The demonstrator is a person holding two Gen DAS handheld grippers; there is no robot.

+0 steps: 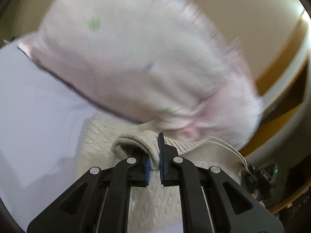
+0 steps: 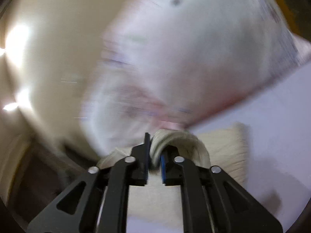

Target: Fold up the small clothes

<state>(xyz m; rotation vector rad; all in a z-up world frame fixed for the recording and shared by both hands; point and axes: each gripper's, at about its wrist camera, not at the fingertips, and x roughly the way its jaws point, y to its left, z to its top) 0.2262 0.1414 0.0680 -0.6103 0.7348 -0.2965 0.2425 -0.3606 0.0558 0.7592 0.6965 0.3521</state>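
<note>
Both the left tongs [image 1: 155, 160] and right tongs [image 2: 154, 156] are clamped on the cream knit garment's [image 1: 155, 196] ribbed edge, below the pillow [image 1: 136, 58], probably to fold it evenly.

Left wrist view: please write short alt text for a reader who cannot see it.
The left gripper is shut on the ribbed edge of a cream knit garment that lies on a pale lavender surface. Behind it a blurred white pillow with small coloured dots fills the frame.
</note>
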